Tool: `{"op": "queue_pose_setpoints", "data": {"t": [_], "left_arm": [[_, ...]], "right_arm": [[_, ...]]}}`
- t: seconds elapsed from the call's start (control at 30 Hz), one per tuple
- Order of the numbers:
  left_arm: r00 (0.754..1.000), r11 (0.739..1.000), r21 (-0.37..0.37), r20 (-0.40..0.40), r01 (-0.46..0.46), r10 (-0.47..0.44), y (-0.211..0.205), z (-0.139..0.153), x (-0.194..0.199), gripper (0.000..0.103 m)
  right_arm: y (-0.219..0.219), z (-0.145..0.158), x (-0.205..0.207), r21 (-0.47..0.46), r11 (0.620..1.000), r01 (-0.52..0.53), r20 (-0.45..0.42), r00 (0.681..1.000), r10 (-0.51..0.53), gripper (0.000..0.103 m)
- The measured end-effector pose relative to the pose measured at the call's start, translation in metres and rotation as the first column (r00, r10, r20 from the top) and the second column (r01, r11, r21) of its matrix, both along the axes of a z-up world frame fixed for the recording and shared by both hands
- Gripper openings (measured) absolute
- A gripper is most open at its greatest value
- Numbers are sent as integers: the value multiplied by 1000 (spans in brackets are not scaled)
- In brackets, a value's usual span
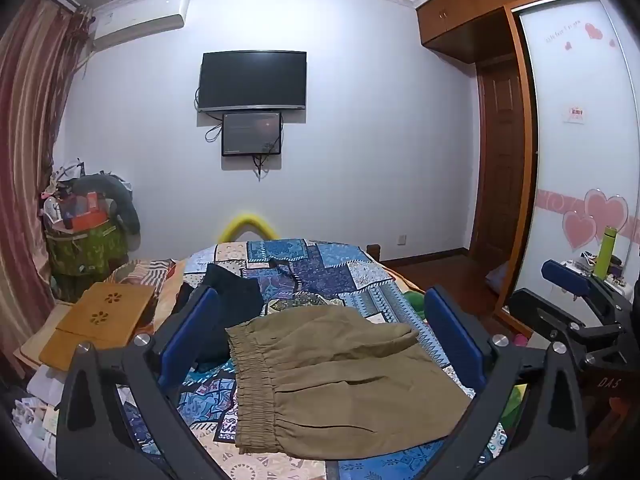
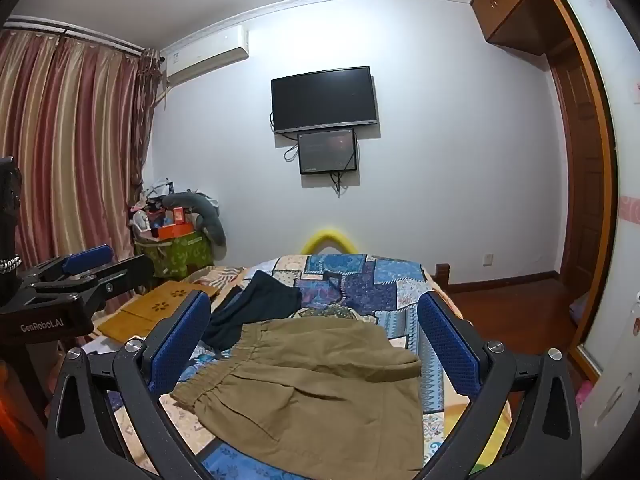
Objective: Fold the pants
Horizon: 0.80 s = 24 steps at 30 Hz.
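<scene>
Pants, folded, lie on the bed. Left tongs and right tongs hover level above them, both spread wide, gripping nothing.

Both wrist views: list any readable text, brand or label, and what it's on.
"GenRobot.AI": on the black body of the left tongs, seen in the right wrist view.
"DAS": on the black body of the right tongs, seen in the left wrist view.
Pink lettering on the wardrobe door: too blurred to read.
Small red-and-white sign on that door: unreadable.
Air conditioner label: too small.
</scene>
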<state>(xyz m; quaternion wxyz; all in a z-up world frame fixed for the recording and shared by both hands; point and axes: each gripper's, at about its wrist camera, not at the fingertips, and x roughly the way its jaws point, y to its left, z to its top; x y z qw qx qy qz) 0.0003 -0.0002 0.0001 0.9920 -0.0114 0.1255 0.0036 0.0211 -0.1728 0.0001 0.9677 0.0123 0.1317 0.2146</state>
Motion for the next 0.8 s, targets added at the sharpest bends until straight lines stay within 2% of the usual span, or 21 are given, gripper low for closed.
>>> {"op": "queue_pose_setpoints", "data": {"t": [0.27,0.37,0.8], "left_arm": [[1000,1000,-12,6,-2,2,9,2,0,103],[1000,1000,12,6,-1,1,2,1,0,103],[1000,1000,14,7,7,-7,3,1,-1,103]], "right_arm": [[0,-1,1,-4,1000,3,-10,1000,-3,103],[-1,-6,-1,-5,1000,5,-9,1000,-5,103],[2,-5,1,-5,1000,15,-18,1000,-15,103]]}}
